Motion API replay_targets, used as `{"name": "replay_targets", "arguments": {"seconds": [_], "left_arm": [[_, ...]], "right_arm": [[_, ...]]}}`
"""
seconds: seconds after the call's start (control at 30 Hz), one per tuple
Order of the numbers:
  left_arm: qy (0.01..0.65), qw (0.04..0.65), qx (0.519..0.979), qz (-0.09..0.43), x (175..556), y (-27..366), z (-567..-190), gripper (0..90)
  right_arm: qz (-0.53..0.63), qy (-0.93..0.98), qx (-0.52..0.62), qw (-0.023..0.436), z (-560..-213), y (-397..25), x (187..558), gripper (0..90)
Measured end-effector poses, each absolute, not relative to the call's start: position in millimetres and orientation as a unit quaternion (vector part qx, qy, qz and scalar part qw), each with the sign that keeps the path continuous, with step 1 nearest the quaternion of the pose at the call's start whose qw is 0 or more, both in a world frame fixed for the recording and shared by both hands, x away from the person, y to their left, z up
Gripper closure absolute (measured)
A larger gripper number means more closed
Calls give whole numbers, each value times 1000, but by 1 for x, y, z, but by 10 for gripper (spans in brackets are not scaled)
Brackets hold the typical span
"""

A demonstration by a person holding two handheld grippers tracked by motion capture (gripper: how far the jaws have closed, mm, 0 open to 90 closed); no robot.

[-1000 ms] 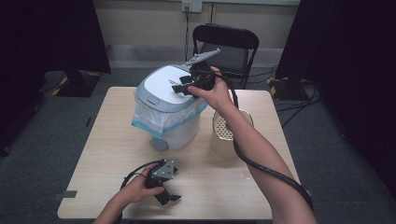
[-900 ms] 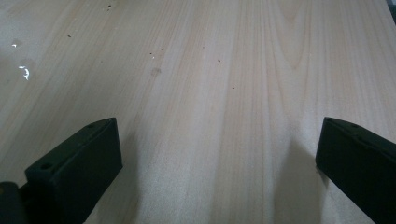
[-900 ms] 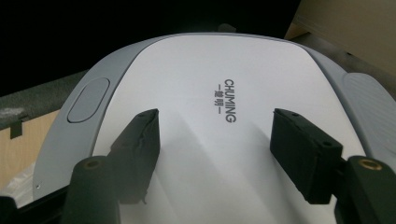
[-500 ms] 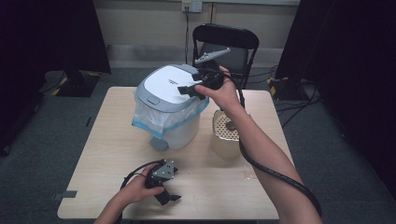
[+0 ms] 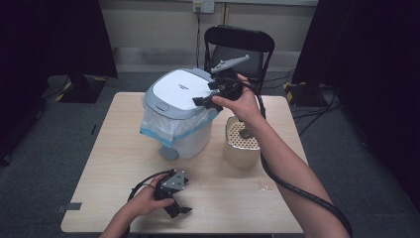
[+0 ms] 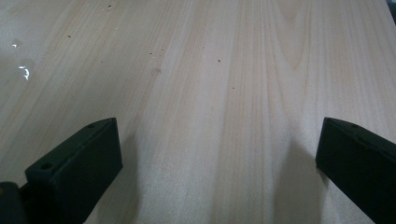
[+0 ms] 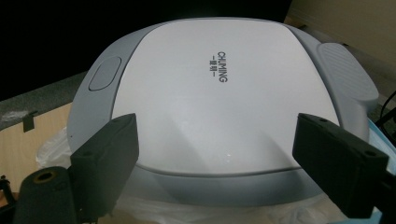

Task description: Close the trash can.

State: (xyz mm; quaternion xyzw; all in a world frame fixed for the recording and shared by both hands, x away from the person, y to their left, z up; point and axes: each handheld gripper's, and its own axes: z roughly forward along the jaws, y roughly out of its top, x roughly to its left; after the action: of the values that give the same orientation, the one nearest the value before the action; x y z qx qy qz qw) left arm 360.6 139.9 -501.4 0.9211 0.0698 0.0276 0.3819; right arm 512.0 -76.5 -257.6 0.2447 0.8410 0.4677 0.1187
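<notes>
High view: a pale wooden table (image 5: 119, 163) stands on a grey floor, with a black folding chair (image 5: 238, 43) behind its far edge. On the far half of the table sits a white bin (image 5: 181, 111) with a grey-rimmed lid, lined with a thin bag (image 5: 161, 130) whose blue-edged plastic spills out below the lid rim. The lid is shut. Just to the right of the bin stands a round beige container (image 5: 241, 144) with a perforated insert and a small dark thing lying in it, too small to name.

The right gripper (image 5: 207, 96) is held in the air over the right-hand edge of the bin lid, the person's hand wrapped around its body and the forearm reaching across the beige container. In the right gripper view its jaws stand wide apart with nothing between them, and the white lid (image 7: 212, 98) lies straight ahead of them, close by; small dark lettering marks the lid's middle, an oval grey button (image 7: 104, 73) sits near one rim and a ribbed grey pedal-like tab (image 7: 348, 70) near the other. Whether a jaw tip touches the lid is hard to say from these angles; it looks just clear of it.

The left gripper (image 5: 179, 210) rests low at the near edge of the table, well apart from the bin, gripped by the left hand (image 5: 143, 199). In the left gripper view its jaws are spread wide over bare wood (image 6: 224, 93), empty.
</notes>
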Motion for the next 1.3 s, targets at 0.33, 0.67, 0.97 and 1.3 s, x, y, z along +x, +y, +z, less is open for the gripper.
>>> {"name": "replay_targets", "arguments": {"seconds": [0.33,0.67,0.97,1.3], "left_arm": [[71,382,921,36,360,140,-501,0],[84,381,920,33,358,140,-501,0],[86,380,920,36,358,140,-501,0],[88,382,919,36,357,140,-501,0]], "right_arm": [[476,837,242,116,-260,-92,504,143],[473,843,234,109,-266,-114,482,143],[476,843,231,98,-271,-129,467,143],[468,849,228,91,-286,-135,456,143]]}}
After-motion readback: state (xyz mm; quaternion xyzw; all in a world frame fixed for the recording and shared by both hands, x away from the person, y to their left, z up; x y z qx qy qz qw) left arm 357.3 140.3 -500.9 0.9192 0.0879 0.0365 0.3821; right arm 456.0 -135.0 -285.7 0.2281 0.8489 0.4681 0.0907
